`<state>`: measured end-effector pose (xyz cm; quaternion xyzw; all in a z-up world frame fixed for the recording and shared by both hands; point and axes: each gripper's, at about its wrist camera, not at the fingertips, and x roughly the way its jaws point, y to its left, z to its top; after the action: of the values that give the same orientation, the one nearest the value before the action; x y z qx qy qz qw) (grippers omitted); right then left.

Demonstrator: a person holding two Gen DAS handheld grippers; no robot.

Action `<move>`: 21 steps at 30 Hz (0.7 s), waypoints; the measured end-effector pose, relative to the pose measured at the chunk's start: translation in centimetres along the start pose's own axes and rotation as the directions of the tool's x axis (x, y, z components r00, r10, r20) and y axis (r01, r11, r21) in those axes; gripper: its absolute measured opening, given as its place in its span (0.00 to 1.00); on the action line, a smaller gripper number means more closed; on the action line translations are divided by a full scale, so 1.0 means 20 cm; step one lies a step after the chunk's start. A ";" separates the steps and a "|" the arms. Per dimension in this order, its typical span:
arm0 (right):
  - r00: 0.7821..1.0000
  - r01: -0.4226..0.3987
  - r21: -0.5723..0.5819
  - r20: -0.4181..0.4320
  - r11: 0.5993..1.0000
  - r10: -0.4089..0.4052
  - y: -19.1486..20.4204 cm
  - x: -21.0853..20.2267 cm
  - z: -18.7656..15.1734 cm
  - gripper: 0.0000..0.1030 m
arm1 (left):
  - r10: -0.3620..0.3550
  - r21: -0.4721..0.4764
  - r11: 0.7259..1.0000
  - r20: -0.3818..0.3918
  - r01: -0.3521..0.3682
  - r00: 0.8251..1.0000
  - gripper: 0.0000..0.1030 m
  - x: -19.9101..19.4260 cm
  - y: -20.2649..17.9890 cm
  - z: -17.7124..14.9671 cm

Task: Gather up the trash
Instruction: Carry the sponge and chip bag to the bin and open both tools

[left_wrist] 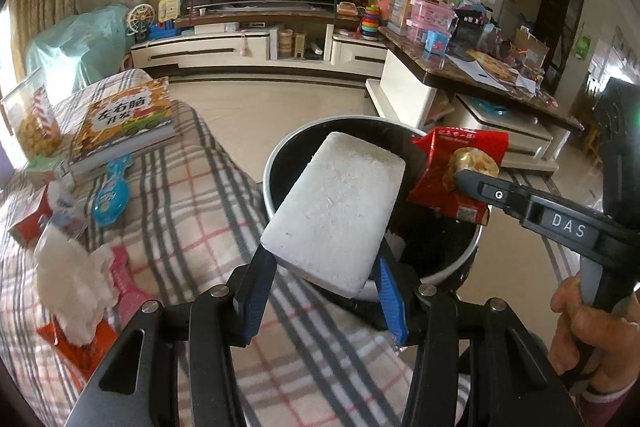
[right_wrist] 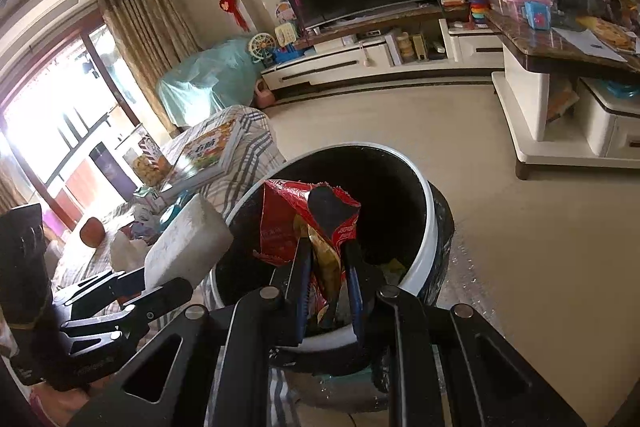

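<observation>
Where the foam block (left_wrist: 334,211) covers it, bin (left_wrist: 460,267) interior unseen; left hand-held gripper (left_wrist: 320,291) clamping block, right (right_wrist: 328,291) pinching wrapper (right_wrist: 296,223).

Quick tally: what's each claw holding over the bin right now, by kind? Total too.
White foam block, in the left claw: 1
Crumpled red snack wrapper, in the right claw: 1
Round black bin with white rim beneath both: 1
Total held items: 2; with the bin: 3
</observation>
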<state>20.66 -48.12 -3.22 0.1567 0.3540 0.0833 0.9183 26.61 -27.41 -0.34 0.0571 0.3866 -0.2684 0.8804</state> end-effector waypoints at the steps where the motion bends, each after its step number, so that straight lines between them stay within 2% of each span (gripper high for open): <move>1: 1.000 0.002 -0.003 -0.004 1.000 -0.002 0.00 0.01 0.01 0.17 | 0.000 0.001 1.000 -0.003 0.000 1.000 0.46 0.02 0.00 0.01; 11: 0.998 0.026 -0.010 -0.057 1.000 -0.026 -0.05 0.11 0.06 0.20 | 0.005 -0.003 1.000 -0.038 -0.005 0.999 0.47 0.14 -0.04 0.09; 14: 0.997 0.033 -0.016 -0.070 0.999 -0.034 -0.05 0.13 0.07 0.22 | 0.005 -0.009 1.000 -0.044 -0.005 0.999 0.51 0.17 -0.04 0.11; 15: 0.997 0.037 -0.016 -0.073 0.999 -0.038 -0.05 0.13 0.08 0.29 | 0.001 -0.014 1.000 -0.047 -0.001 0.999 0.52 0.17 -0.04 0.11; 16: 0.996 0.039 -0.012 -0.074 0.999 -0.040 -0.06 0.13 0.08 0.41 | 0.000 -0.017 1.000 -0.049 -0.001 0.999 0.52 0.17 -0.04 0.11; 19: 0.997 0.038 -0.008 -0.067 0.999 -0.038 -0.06 0.12 0.09 0.59 | 0.002 -0.027 1.000 -0.048 -0.003 0.999 0.59 0.16 -0.03 0.11; 21: 0.998 0.040 -0.005 -0.058 0.999 -0.040 -0.06 0.10 0.09 0.63 | 0.003 -0.041 0.999 -0.042 -0.005 0.999 0.62 0.14 -0.02 0.09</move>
<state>23.41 -49.11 -3.68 0.1456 0.3832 0.0701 0.9094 29.20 -29.59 -1.05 0.0455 0.4101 -0.2574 0.8737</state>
